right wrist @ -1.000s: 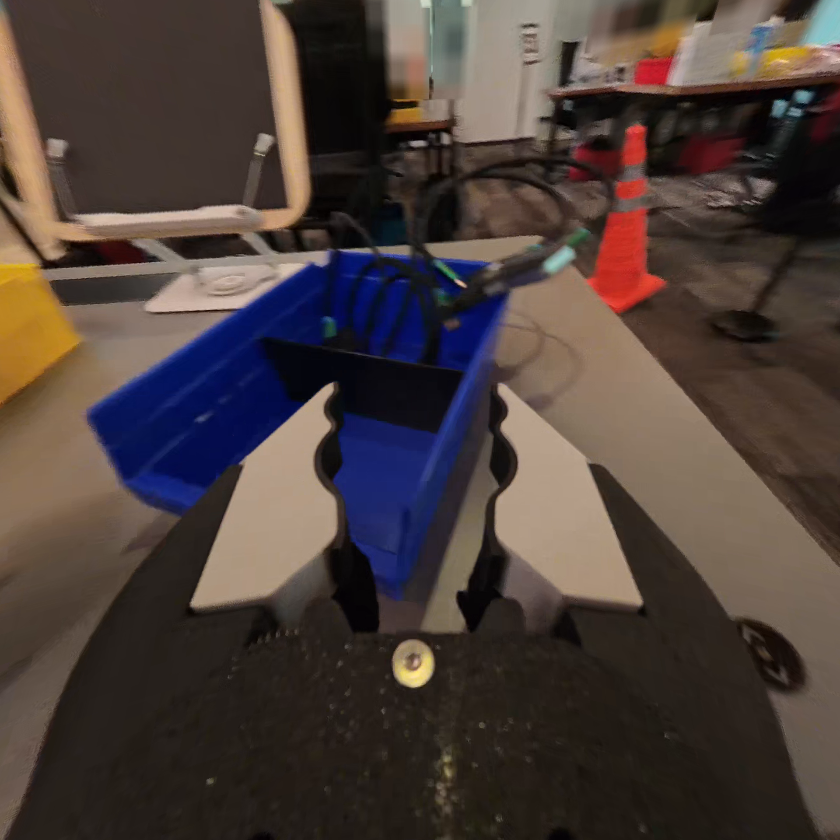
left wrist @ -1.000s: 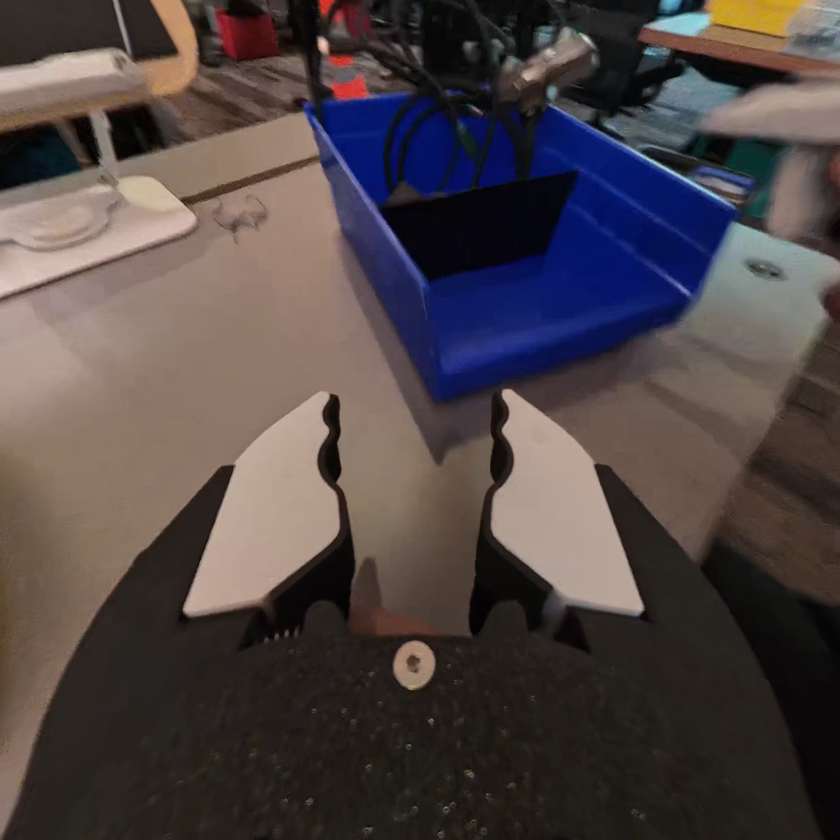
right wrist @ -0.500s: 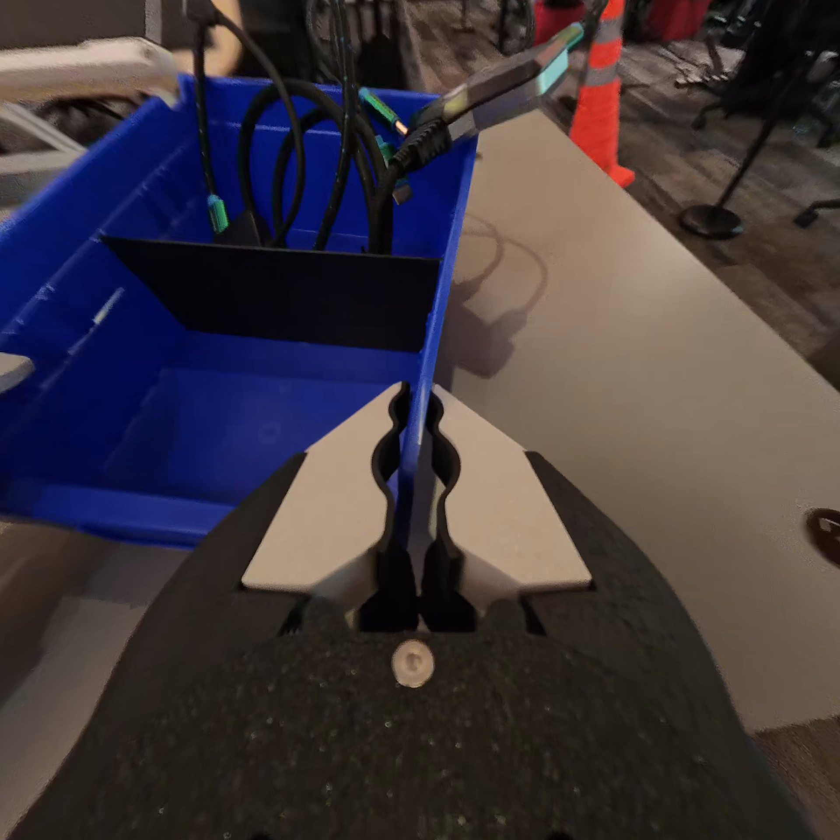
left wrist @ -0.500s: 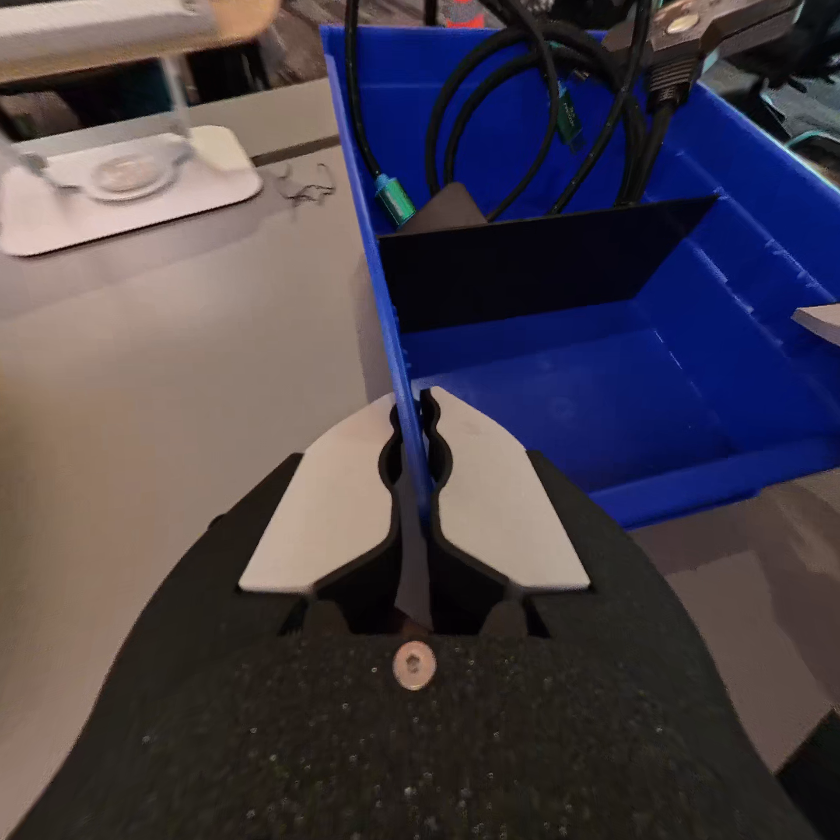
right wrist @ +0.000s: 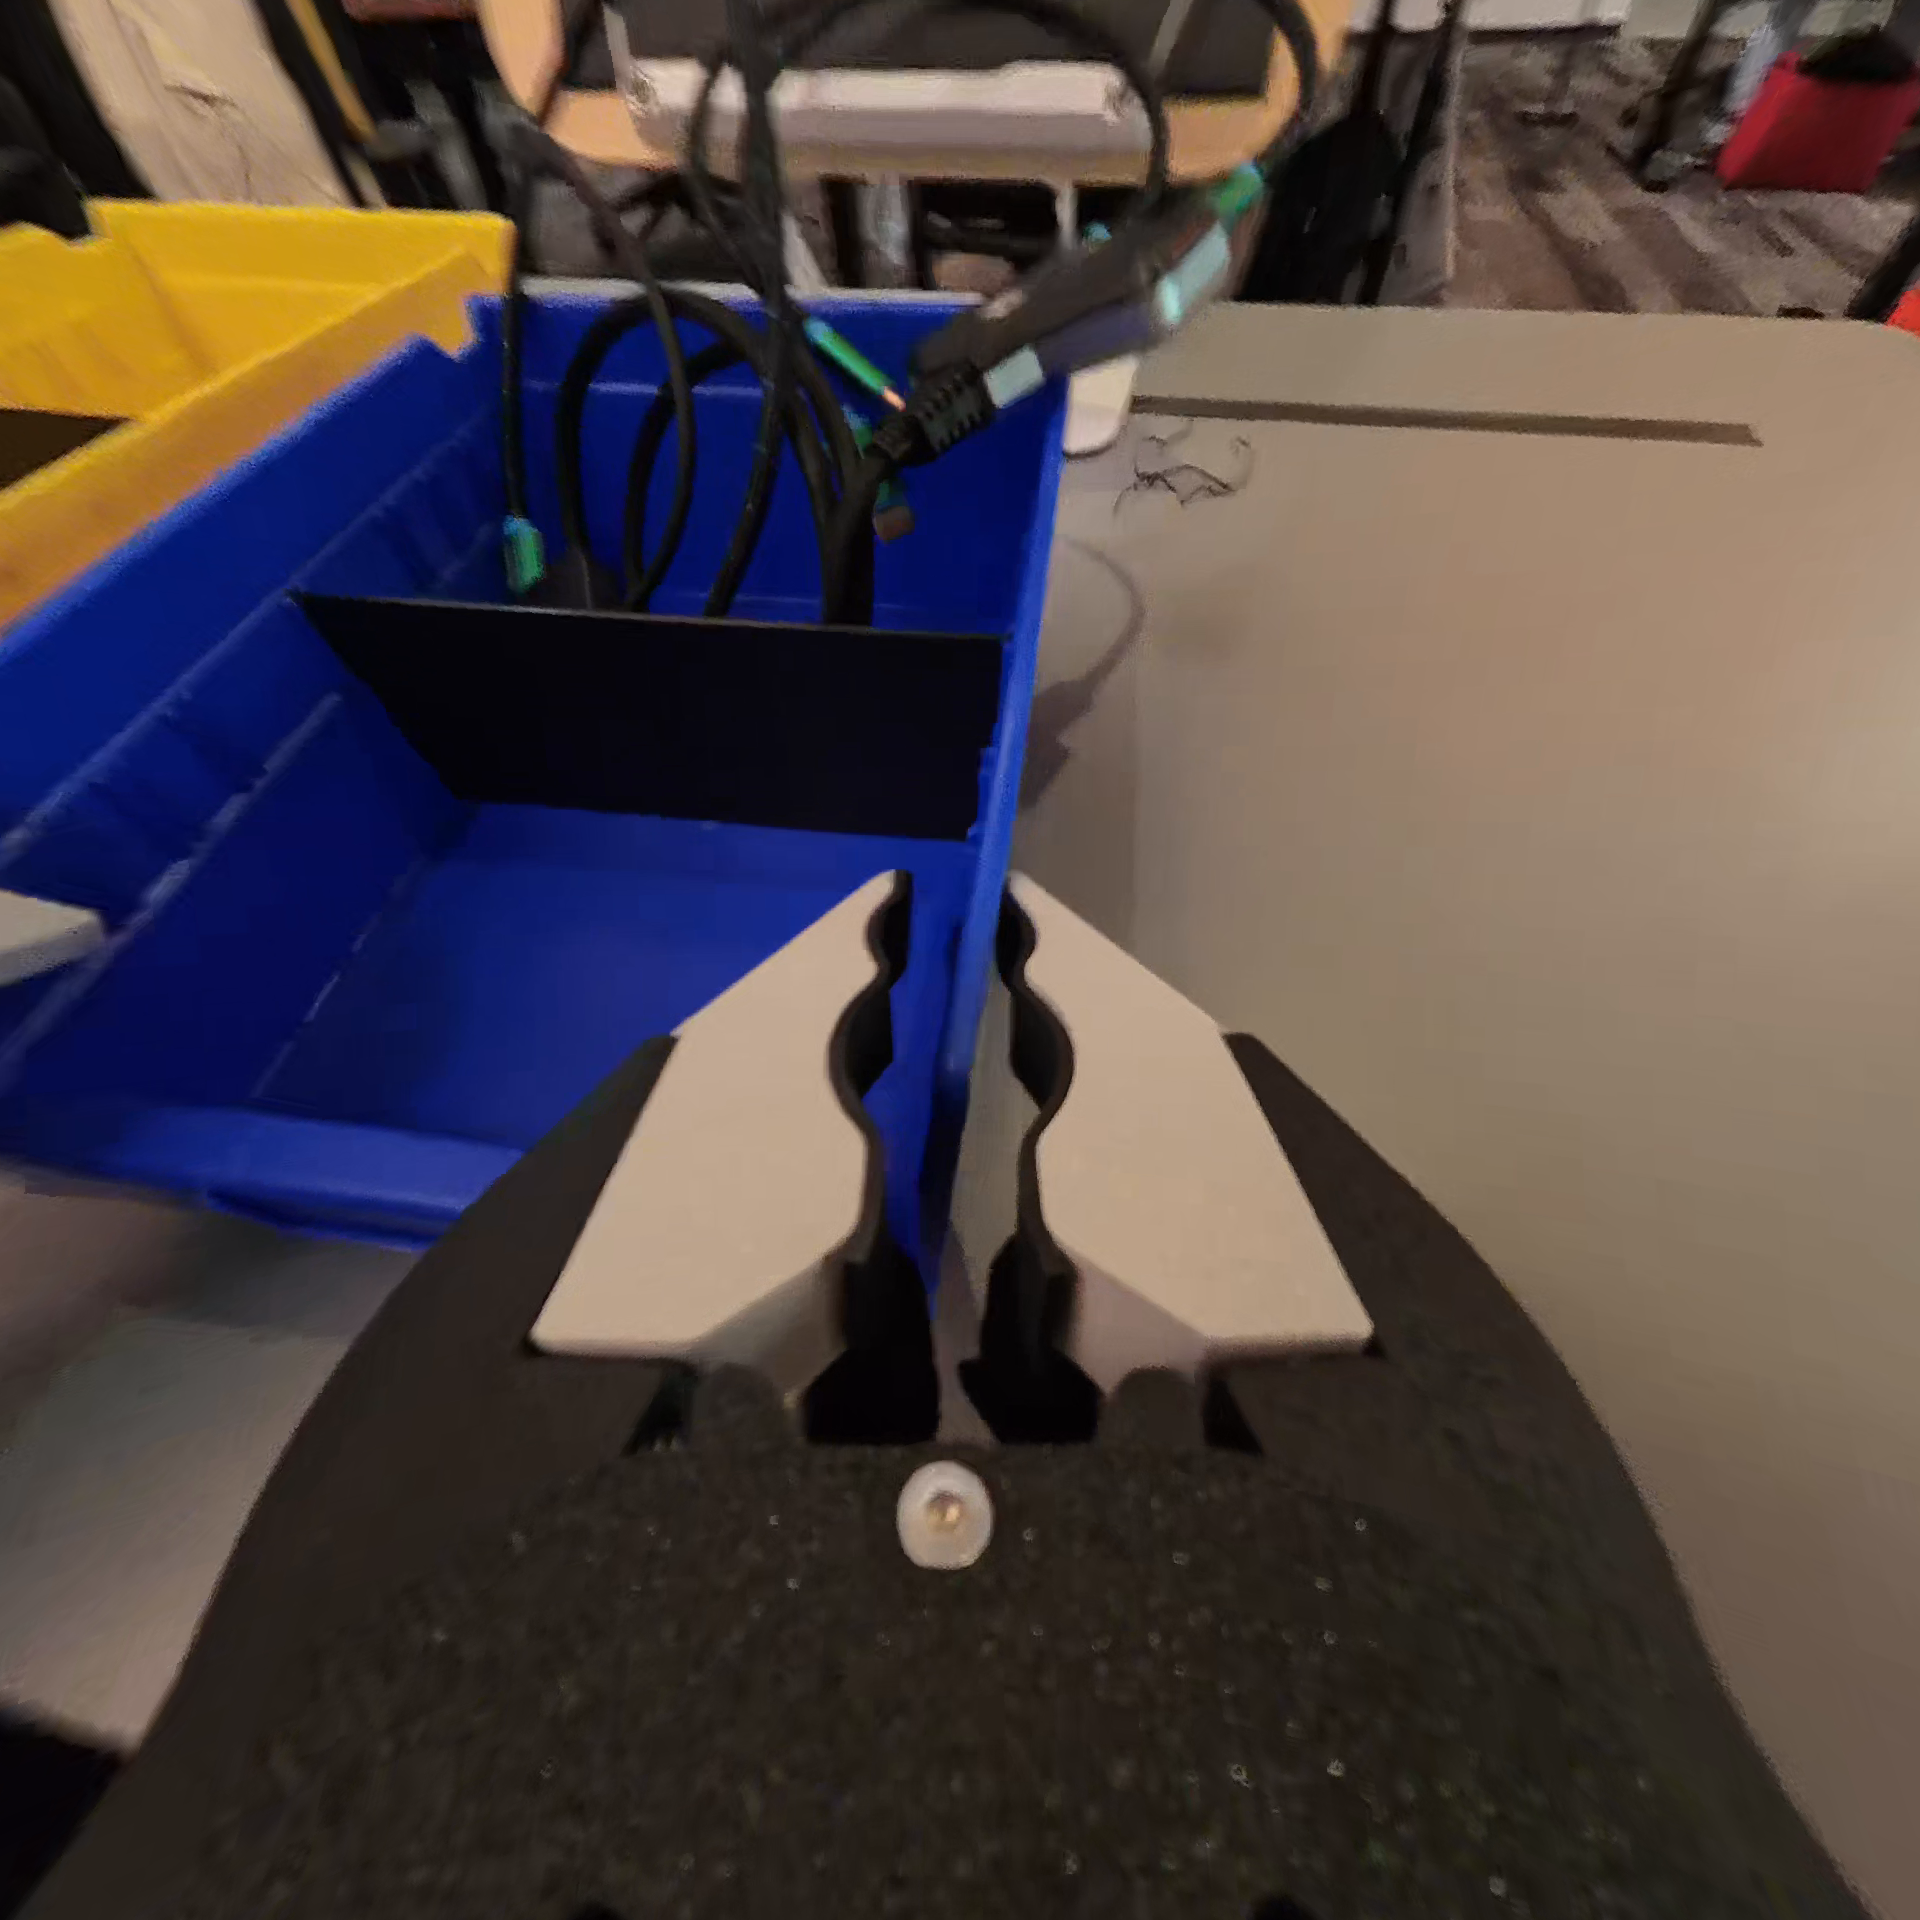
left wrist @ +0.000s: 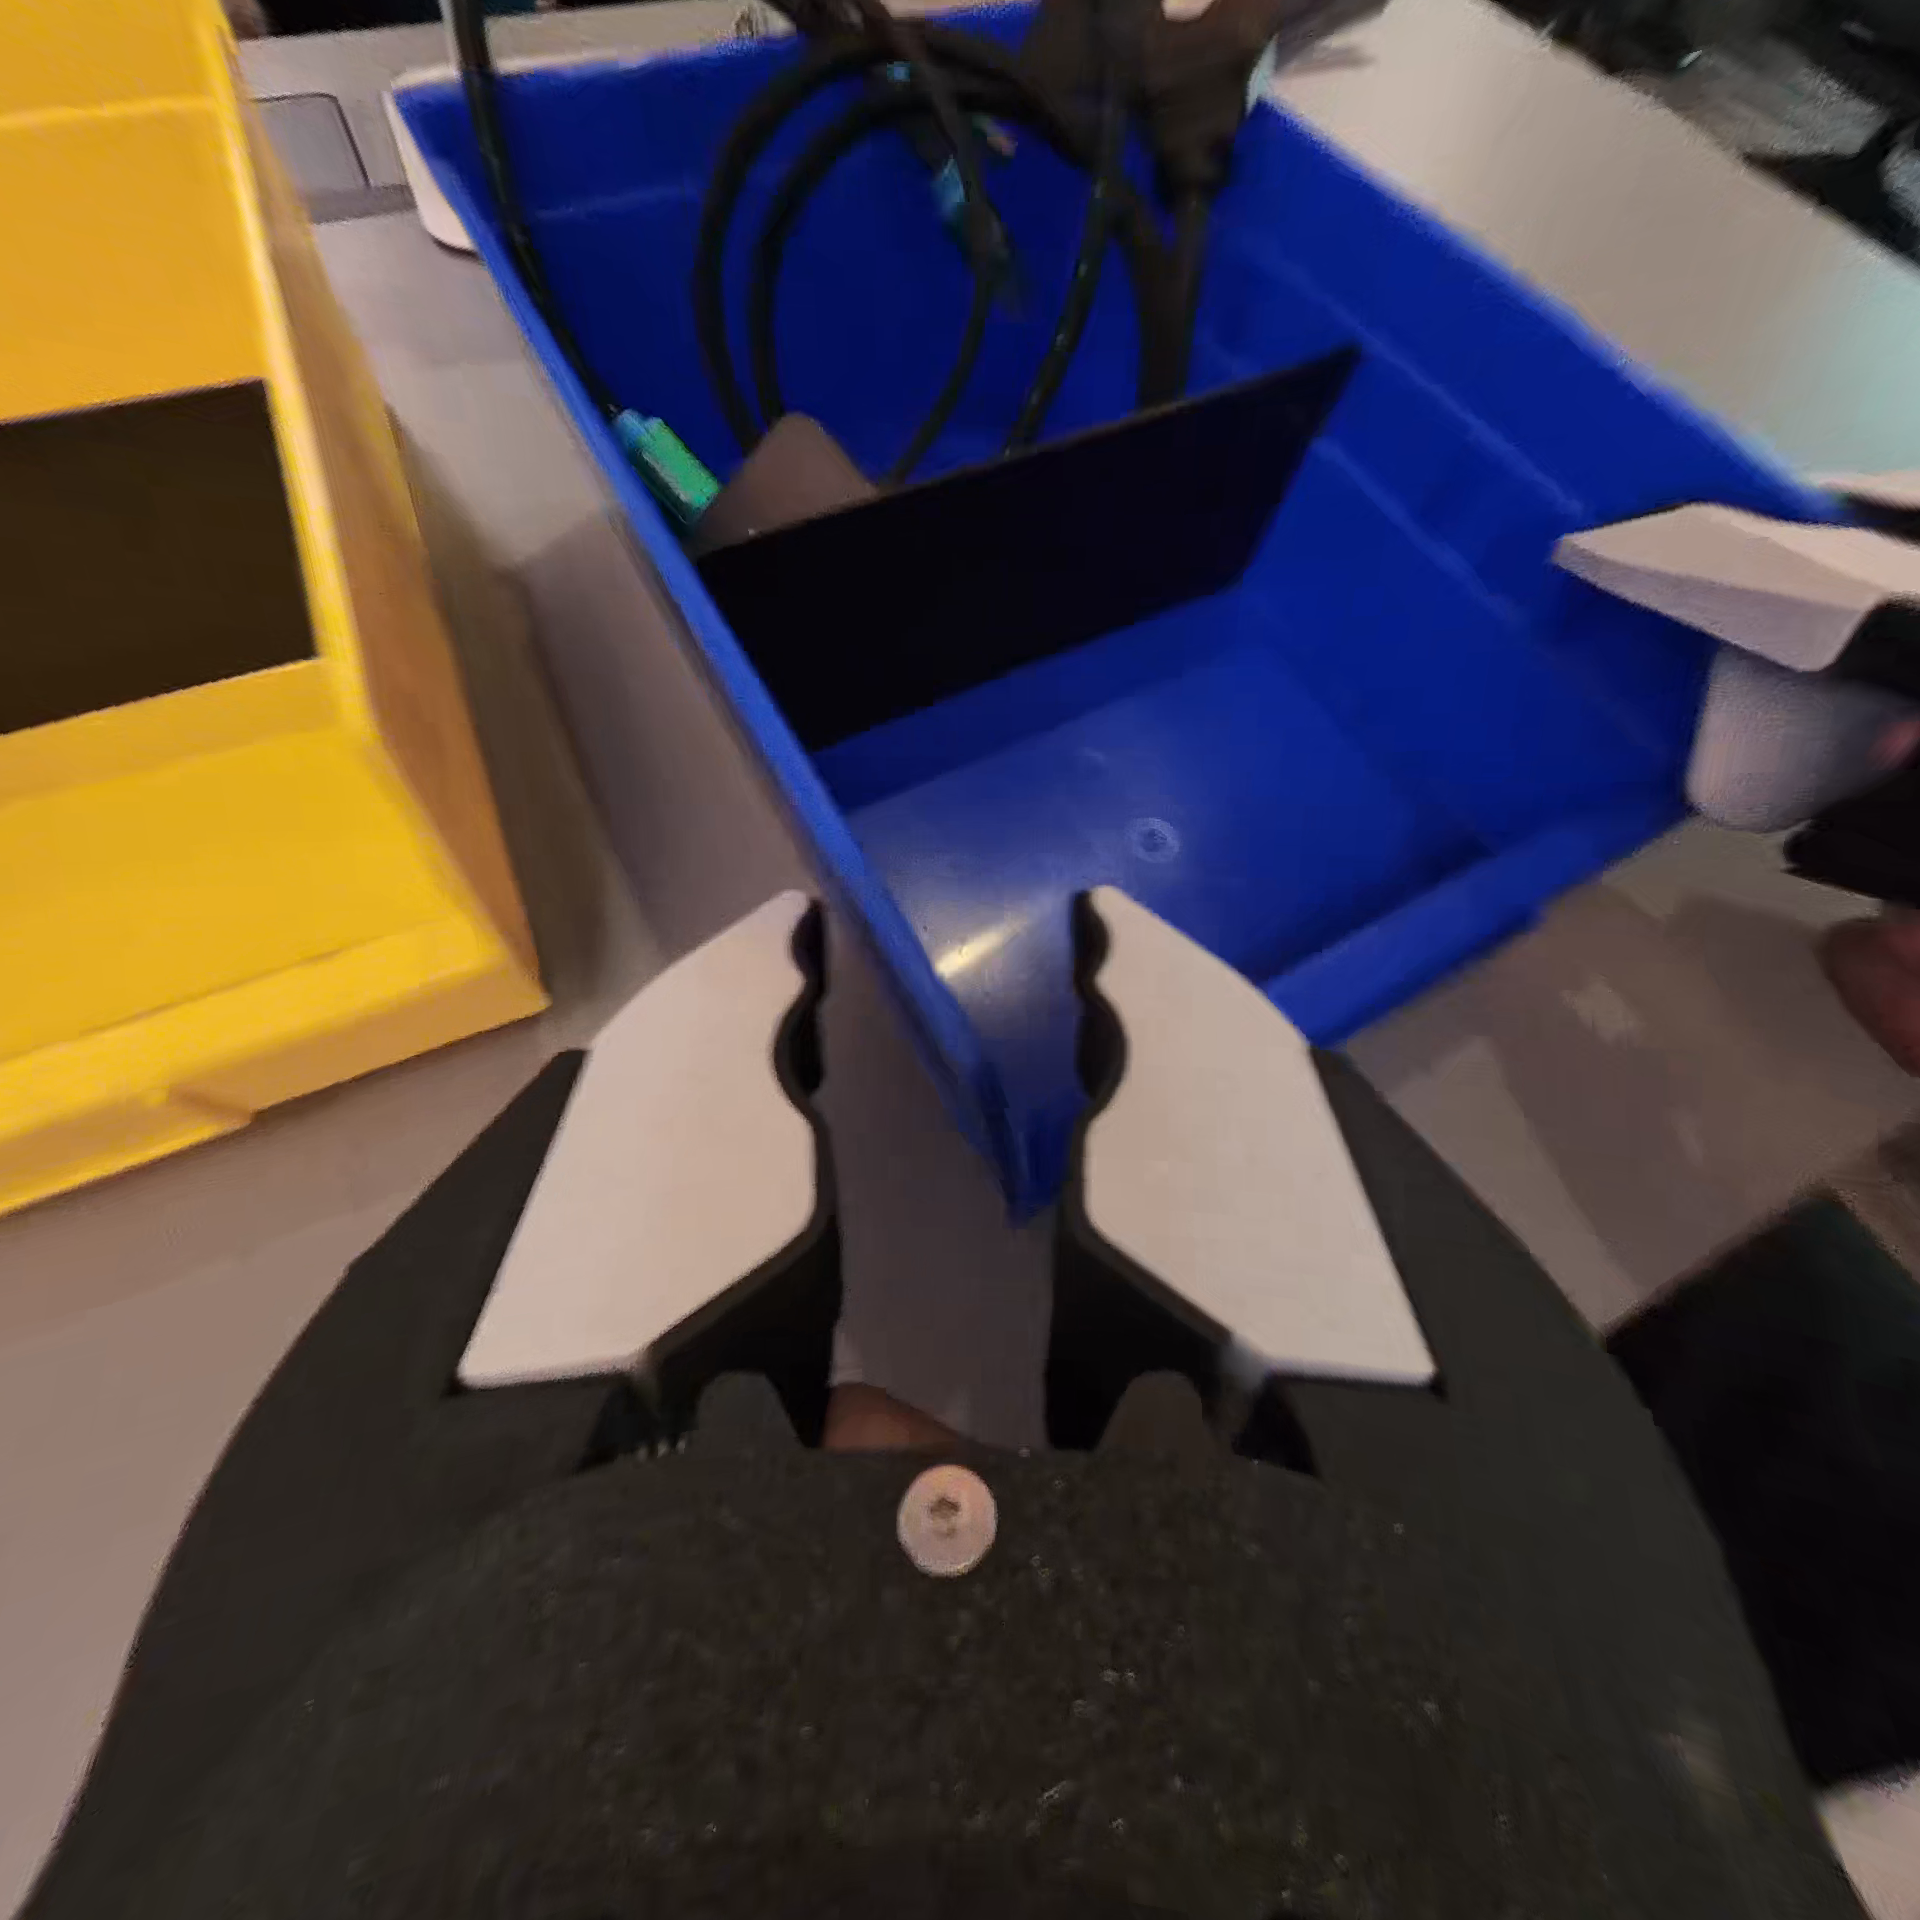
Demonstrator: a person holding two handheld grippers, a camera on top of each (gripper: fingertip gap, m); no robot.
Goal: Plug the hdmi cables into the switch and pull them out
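On the grey counter [right wrist: 1455, 831] stands a blue plastic bin [left wrist: 1351, 727] beside a yellow plastic bin [left wrist: 208, 727]. Black HDMI cables [right wrist: 665, 436] lie coiled behind its black divider [right wrist: 665, 717], straight ahead of both claws. The metallic switch [right wrist: 1101, 301] sticks out nearer the right side. Left claw [left wrist: 945, 935] is open astride the wall; right claw [right wrist: 951, 914] is slightly open around the opposite wall.

Grey table [right wrist: 1455, 831] carrying two open-fronted bins side by side. Blue bin [left wrist: 1382, 499] stands near the table's front edge; yellow bin [left wrist: 208, 727] lies just beside it, a narrow strip of table between them. Behind the blue bin rests a white base [right wrist: 1101, 410]; near it, a small tangle of thin wire [right wrist: 1184, 473] and a dark slot [right wrist: 1444, 424] in the tabletop.
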